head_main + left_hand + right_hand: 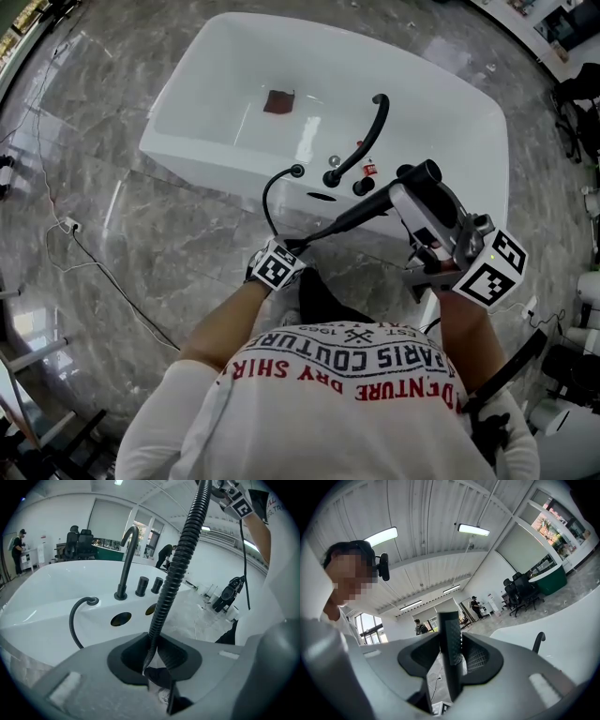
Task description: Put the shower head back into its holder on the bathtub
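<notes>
The white bathtub (216, 66) stands on the marble floor ahead of me. My right gripper (405, 195) is shut on the black shower head's handle (361, 214), held above the tub's near rim; in the right gripper view the ribbed handle (451, 639) stands upright between the jaws of that gripper (452, 663). My left gripper (298, 246) is shut on the black corrugated hose (176, 569), which runs up from its jaws (157, 663) toward the right gripper. The hose (270, 192) loops out of a fitting on the tub deck. An oval holder opening (322, 196) (121, 618) lies in the deck beside the taps.
A curved black spout (372, 131) (126, 559) and two black knobs (333, 178) (141, 586) stand on the deck. A dark red item (278, 101) lies on the tub bottom. Cables (89, 258) trail over the floor at left. People and office chairs (77, 538) are far off.
</notes>
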